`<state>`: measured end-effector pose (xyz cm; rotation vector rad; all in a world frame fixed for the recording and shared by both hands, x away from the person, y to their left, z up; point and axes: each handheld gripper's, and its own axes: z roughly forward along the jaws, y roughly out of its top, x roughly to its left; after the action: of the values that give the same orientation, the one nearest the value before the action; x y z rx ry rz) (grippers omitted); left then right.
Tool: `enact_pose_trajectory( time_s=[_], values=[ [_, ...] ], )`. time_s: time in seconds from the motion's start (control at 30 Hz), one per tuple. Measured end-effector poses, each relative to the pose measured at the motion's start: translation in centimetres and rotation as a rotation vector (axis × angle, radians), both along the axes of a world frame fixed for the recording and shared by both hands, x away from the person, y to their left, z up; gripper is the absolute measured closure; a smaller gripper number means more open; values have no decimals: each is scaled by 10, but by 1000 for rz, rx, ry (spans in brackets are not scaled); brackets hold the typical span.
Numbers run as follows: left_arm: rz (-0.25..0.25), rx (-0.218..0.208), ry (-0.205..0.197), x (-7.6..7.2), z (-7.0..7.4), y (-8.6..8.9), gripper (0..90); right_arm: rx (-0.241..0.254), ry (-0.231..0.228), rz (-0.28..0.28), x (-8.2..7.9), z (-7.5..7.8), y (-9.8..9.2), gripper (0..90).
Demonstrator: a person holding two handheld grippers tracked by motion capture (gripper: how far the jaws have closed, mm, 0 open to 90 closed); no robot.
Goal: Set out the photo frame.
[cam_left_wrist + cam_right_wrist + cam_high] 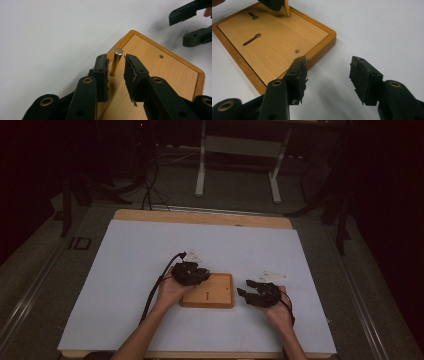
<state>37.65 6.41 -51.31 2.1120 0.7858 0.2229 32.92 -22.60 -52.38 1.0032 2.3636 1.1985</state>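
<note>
A: How are the hands posed?
B: The left claw (pixel 116 68) is held over the near-left corner of the wooden board (pixel 220 292), tipped down; its jaws are set either side of an upright brass pin (pixel 116 62) standing in the board, a gap seen on each side, so nothing is gripped. The right claw (pixel 328 76) is rested on the white bench (pixel 125 270) just right of the board, jaws spread, nothing between them.

A: What is hard to make out?
B: From the high view the pin is covered by the left claw (pixel 192 272). A keyhole slot (pixel 252 39) is made out clearly from the right claw's camera.
</note>
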Motion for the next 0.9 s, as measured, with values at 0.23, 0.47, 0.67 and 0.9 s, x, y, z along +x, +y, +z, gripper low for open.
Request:
enact_pose_trajectory(
  time_s=[0.23, 0.47, 0.67, 0.9],
  values=[
    [-3, -18, 33, 7, -5, -4, 784, 6, -4, -2, 0, 1, -2, 462],
    [-6, -43, 59, 10, -6, -2, 831, 7, -7, 12, -1, 2, -1, 463],
    [-22, -56, 78, 13, -7, 0, 831, 5, -9, 25, -1, 1, 1, 464],
    [-23, -72, 110, 16, -7, 1, 827, 6, -7, 36, -2, 1, 1, 463]
  ],
)
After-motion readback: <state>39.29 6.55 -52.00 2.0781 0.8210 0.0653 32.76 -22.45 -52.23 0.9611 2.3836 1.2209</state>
